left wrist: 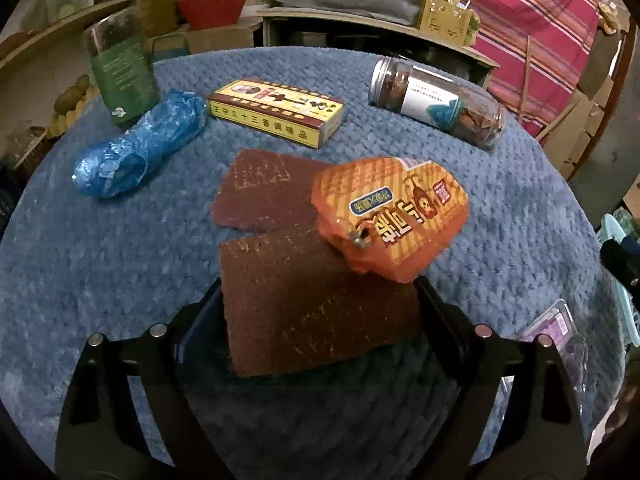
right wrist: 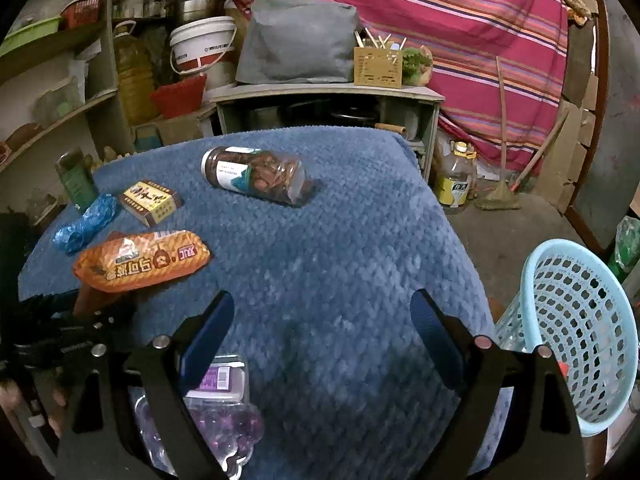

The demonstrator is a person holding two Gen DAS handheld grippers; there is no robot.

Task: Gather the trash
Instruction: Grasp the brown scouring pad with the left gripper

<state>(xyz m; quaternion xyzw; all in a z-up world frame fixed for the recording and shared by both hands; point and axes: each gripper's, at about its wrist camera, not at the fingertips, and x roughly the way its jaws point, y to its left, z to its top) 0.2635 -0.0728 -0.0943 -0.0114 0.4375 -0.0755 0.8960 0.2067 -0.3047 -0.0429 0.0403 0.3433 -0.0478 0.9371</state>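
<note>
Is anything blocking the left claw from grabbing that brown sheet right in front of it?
Nothing blocks the way: the near brown sheet already lies between the open left claw and its two fingers. One snag: the orange snack bag rests on the sheet's far corner, so pulling the sheet away might drag or tip the bag.

The yellow box [left wrist: 276, 111] carries upside-down Chinese print along its side, reading 王守义十三香调味品. The orange snack bag [left wrist: 390, 216] has large Chinese lettering, too skewed to make out.
</note>
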